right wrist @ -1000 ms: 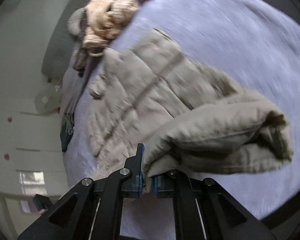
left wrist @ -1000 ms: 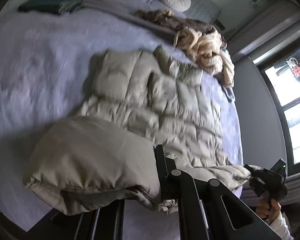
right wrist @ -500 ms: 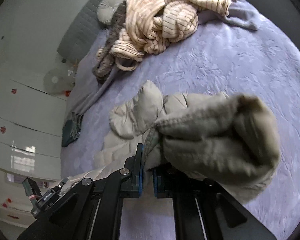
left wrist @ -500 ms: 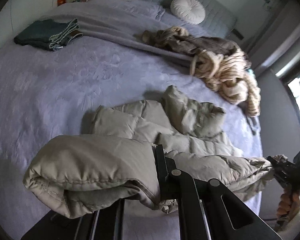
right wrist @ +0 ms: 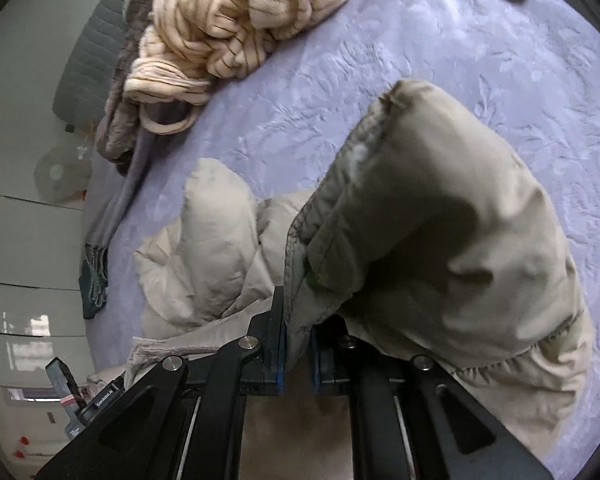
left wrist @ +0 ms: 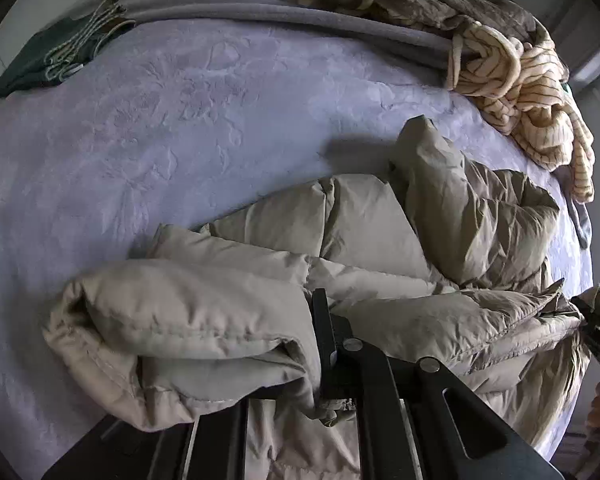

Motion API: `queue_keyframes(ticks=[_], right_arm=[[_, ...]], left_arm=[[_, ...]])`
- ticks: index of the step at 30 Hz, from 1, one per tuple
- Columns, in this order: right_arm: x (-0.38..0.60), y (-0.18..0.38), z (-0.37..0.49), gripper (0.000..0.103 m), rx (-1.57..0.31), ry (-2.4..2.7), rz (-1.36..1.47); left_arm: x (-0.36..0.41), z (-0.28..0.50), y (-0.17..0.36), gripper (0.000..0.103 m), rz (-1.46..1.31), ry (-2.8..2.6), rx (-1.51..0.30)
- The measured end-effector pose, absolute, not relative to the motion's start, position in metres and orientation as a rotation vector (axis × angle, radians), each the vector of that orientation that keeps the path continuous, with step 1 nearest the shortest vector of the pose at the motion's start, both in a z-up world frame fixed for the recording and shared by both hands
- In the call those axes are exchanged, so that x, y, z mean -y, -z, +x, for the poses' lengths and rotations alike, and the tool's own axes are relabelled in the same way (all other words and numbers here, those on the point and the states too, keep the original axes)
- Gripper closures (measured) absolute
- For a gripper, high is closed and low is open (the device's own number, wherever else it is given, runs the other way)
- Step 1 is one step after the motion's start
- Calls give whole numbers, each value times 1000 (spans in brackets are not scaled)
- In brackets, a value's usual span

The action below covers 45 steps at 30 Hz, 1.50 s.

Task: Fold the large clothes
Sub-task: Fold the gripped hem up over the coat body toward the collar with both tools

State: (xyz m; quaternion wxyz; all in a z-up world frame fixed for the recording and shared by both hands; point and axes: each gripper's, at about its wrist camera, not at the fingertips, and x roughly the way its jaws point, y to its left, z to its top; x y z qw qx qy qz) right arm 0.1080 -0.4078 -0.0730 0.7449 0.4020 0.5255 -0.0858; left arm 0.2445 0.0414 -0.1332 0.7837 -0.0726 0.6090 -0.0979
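Lilac bedspread [left wrist: 180, 128] — puffer jacket [left wrist: 380, 240] on top

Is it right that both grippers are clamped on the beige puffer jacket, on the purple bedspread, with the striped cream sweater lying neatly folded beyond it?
Not quite. The striped cream sweater lies in a crumpled heap, not folded; the left wrist view shows it. The rest holds: the left gripper and right gripper both clamp the beige puffer jacket on the purple bedspread.
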Motion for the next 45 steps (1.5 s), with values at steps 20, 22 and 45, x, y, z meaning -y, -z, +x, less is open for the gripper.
queue_keyframes(ticks=[20,22,45], right_arm=[[373,58,113,96,-1166,-26,695],[358,74,123,96,-1186,-49,640],[466,104,141,103,-1141,241,384]], left_arm=[[8,214,108,73,-80,414,-1150],[34,214,125,73,-41,427,-1150],[-61,288,177,73,18,51,-1078]])
